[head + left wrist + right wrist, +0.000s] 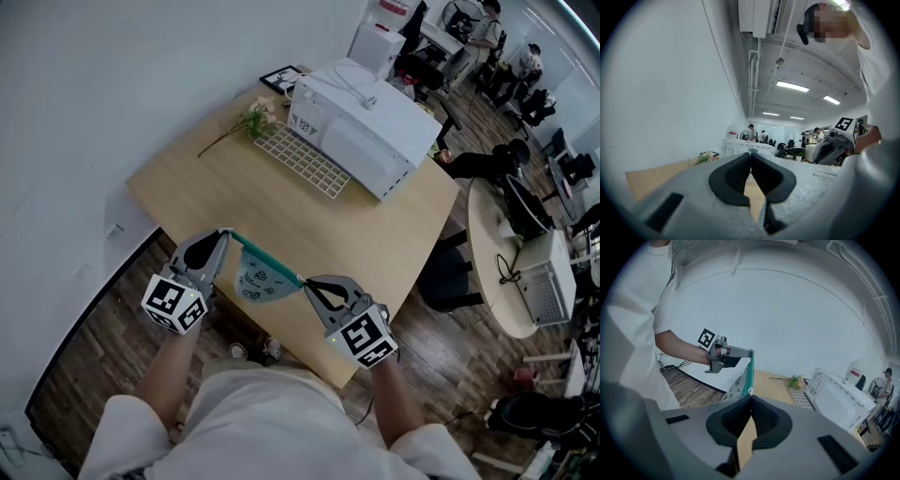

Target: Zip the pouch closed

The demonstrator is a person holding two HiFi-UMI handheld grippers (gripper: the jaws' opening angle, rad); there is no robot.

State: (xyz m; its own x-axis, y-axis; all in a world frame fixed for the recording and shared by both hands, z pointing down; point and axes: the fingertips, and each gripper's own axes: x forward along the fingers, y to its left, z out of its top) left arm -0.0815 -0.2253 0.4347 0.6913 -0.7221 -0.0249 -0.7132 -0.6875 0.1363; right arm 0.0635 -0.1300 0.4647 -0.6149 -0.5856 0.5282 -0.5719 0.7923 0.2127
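Observation:
A white patterned pouch [262,281] with a teal zipper band [267,262] hangs stretched between my two grippers, above the near edge of the wooden table [375,234]. My left gripper [225,233] is shut on the pouch's left end. My right gripper [302,282] is shut at the band's right end. In the right gripper view the teal band [750,371] runs from the left gripper [751,353] down into my shut right gripper [751,397]. The zipper pull is hidden at the pads. The left gripper view shows its shut gripper [750,155] and the right gripper [820,150] beyond.
On the table's far side stand a white boxy appliance [366,127], a white grid rack [302,159], a flower sprig [246,123] and a small frame [281,77]. A round table [497,272] and seated people are at the right. Wood floor lies below.

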